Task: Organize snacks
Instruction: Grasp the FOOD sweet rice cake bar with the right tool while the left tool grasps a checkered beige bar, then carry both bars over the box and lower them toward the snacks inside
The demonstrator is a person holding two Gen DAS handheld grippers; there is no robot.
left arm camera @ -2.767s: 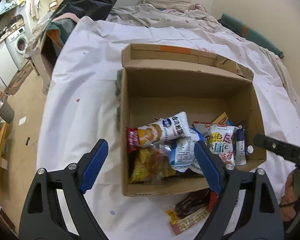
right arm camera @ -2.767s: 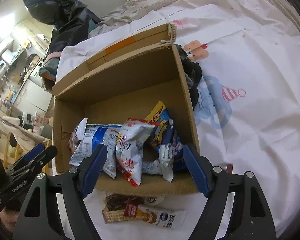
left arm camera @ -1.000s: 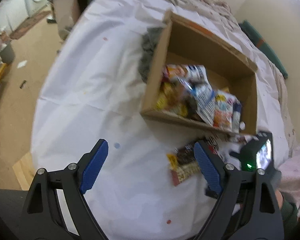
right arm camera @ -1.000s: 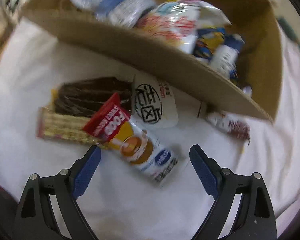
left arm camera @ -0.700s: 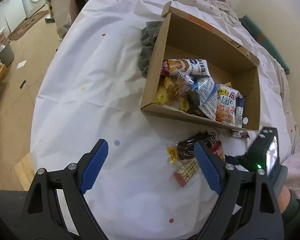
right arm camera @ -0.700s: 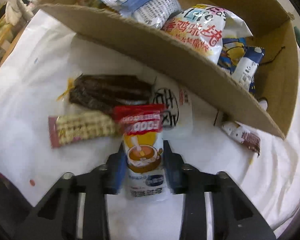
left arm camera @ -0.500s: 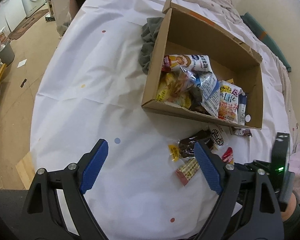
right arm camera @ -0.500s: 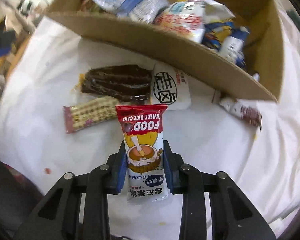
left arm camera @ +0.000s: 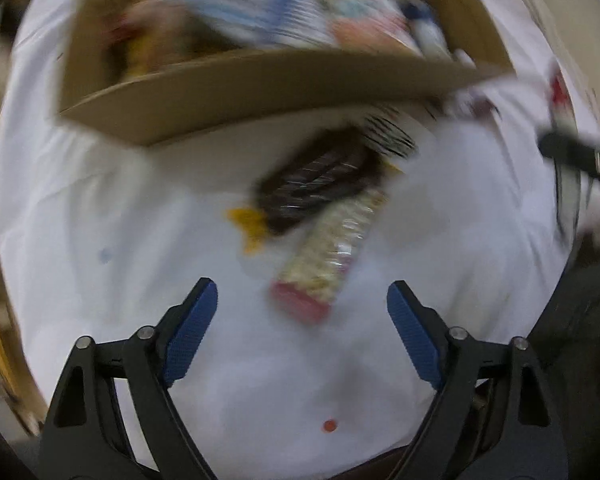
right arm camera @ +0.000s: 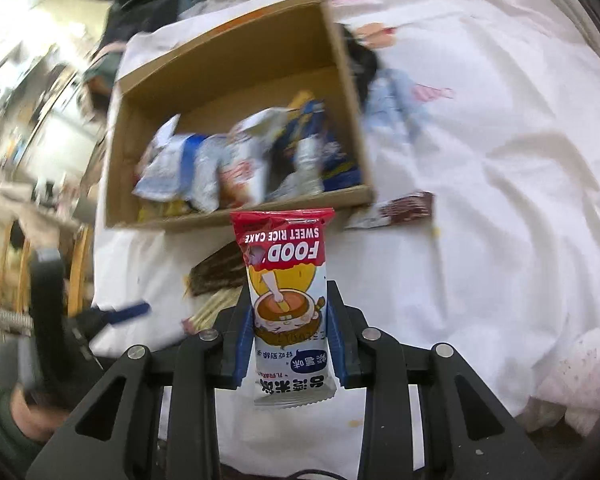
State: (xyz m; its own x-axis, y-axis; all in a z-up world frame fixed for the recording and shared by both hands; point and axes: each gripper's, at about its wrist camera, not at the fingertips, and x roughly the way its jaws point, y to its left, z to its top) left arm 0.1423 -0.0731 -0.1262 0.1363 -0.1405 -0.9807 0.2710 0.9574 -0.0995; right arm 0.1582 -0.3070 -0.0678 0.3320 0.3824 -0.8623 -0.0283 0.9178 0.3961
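Note:
My right gripper (right arm camera: 288, 328) is shut on a sweet rice cake packet (right arm camera: 286, 280), held up over the sheet in front of the cardboard box (right arm camera: 236, 220) that holds several snack bags. In the blurred left wrist view, my left gripper (left arm camera: 302, 330) hangs low over the sheet, its jaws closing with nothing between them. Just ahead of it lie a pale wafer packet with a red end (left arm camera: 332, 252) and a dark chocolate-coloured packet (left arm camera: 316, 184). The box's near wall (left arm camera: 260, 84) is beyond them.
A small brown bar packet (right arm camera: 400, 208) lies by the box's right corner. A white packet with black print (left arm camera: 388, 136) rests against the box front. The white sheet (right arm camera: 480, 200) spreads wide to the right. The other gripper's black arm (left arm camera: 580, 156) shows at the right edge.
My right gripper closed on the rice cake packet and lifted it off the sheet. My left gripper dropped close to the wafer and dark packets, and its jaws narrowed slightly.

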